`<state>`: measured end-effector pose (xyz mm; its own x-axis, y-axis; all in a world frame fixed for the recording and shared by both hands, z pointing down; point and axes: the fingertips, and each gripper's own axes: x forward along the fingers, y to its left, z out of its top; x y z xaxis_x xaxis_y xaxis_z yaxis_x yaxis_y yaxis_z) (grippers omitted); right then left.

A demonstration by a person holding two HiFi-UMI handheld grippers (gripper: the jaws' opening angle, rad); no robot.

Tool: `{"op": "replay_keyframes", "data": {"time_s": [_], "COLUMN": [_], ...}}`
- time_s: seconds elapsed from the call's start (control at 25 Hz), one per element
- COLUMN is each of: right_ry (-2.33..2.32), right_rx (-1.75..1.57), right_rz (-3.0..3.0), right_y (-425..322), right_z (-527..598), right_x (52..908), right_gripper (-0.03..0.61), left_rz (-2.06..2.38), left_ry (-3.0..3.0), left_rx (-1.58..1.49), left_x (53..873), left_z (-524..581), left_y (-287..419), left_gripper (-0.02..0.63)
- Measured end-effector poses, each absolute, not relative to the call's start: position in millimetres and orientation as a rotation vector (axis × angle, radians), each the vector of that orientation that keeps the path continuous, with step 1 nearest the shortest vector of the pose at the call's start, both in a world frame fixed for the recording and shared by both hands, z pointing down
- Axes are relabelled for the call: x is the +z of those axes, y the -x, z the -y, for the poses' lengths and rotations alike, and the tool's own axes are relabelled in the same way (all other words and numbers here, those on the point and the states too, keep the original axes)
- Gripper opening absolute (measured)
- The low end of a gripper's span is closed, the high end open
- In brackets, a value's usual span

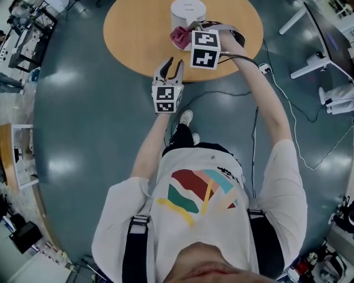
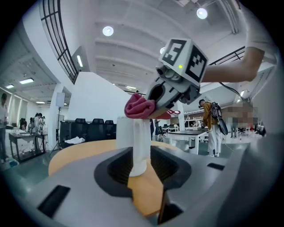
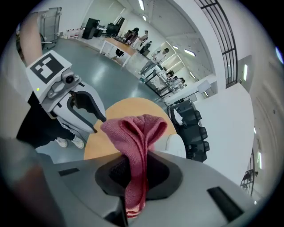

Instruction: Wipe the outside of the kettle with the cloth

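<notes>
**A:** Where is the kettle?

**B:** The kettle (image 1: 187, 12) is white and stands upright near the far edge of the round table (image 1: 133, 38).

**A:** And the cloth?

**B:** The cloth (image 3: 135, 133) is pink and bunched up, and the right gripper (image 2: 155, 103) has it. The jaws are clamped on it. A folded wad sticks out past the tips and a thin tail hangs back between them.

**A:** Is the cloth on the kettle?

**B:** It sits at the kettle's near side, seen from the head view. I cannot tell whether it touches the wall or stops just beside it.

**A:** How is that gripper set?

**B:** It is tilted downward, reaching over the table from the near edge toward the kettle.

**A:** What about the other claw?

**B:** The left gripper (image 1: 172, 65) hovers over the table's near edge, apart from the kettle and pointing level at it. Its jaws stand a narrow way apart and nothing is between them. Through the gap, its own view shows only the tabletop and the kettle farther off.

**A:** How do the two grippers lie?

**B:** The right one is beyond the left and a little to its right. They are not touching.
</notes>
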<state>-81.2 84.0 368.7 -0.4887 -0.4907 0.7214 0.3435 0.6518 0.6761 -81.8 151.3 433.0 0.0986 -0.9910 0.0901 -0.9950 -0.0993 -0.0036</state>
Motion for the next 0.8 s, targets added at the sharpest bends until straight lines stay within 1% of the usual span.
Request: {"op": "replay_keyframes", "data": {"time_s": [0.16,0.36,0.52,0.68,0.8], "right_ry": [-0.242,-0.429,-0.510,-0.549,-0.550], "right_rx": [-1.042,-1.103,-1.099,-1.090,-1.102], "right_rz": [1.851,1.863,1.892,1.922,1.940], "right_y": [78.2,63.6,82.1,101.6,105.4], "right_z": [-100.8,-88.7,-82.5,-86.7,-84.5], "right_x": [404.7,447.7,481.1,487.6,500.1], "right_gripper": [0.046,0.046,0.046,0.046,0.047], "left_rz": [2.065,2.107,2.128,2.125,2.116], "left_ry": [-2.225,-2.197,-2.130,-2.088,-2.081], "left_rx": [0.097,0.140,0.174,0.191,0.211], "left_x": [453.4,460.3,481.9,487.5,493.9], "left_z": [-183.7,-198.7,-205.8,-209.4,-199.9], "left_y": [104.0,105.6,133.6,160.0,164.7], "left_gripper": [0.164,0.164,0.163,0.164,0.163]}}
